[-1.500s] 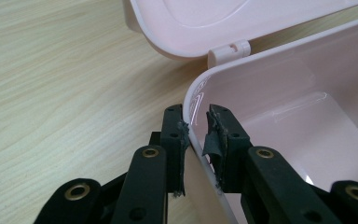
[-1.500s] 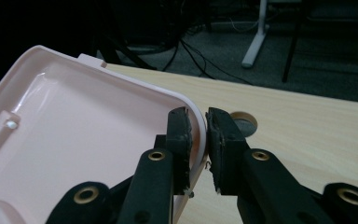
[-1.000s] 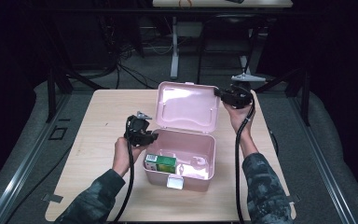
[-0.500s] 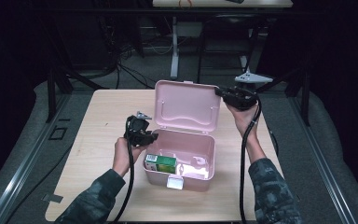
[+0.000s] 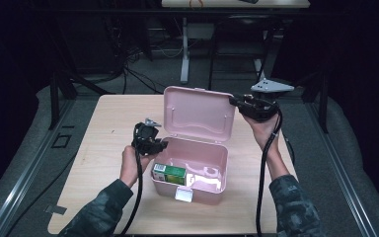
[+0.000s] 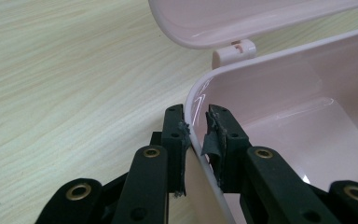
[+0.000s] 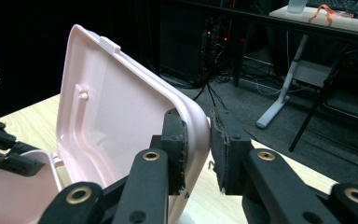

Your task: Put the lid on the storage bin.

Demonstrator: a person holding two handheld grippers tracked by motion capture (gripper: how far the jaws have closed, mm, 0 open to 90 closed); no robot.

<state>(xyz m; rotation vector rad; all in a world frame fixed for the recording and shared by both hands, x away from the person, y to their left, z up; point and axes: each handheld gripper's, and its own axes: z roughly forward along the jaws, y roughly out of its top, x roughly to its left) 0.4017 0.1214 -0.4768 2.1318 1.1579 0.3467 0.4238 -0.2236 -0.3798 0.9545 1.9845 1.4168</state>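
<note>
Pink box (image 5: 190, 170) is shown near mid-table (image 5: 103, 118), lid (image 5: 197, 116) raised roughly upright at the far side; a green carton (image 5: 169, 172) and a pale item lie inside, w/ a latch tab (image 5: 183, 193) on the near wall.

L gripper (image 5: 160, 144): jaws nearly shut, clamped on the box's left wall, one pad outside, one inside (left gripper view: rim (image 6: 200, 100) is pinched between the pads, hinge lug (image 6: 233, 50) just beyond).

R gripper (image 5: 234, 101): jaws straddle the lid's right edge. In the right gripper view one pad (image 7: 175, 140) is pressed to the inner face, while a narrow gap is seen between lid edge (image 7: 196, 121) and the outer pad (image 7: 221, 149); jaws have just been opening a little, lid between them. Grip is judged released or barely held.

Risks (judged):
- Lid may drop shut onto the L gripper once support is withdrawn, if the hinge does not hold it past upright.
- Lid could be dragged or hinge strained if the R jaws are pulled away before they clear the edge.
- Box may tip backward under lid wt if the L clamp is loosened early.
</note>
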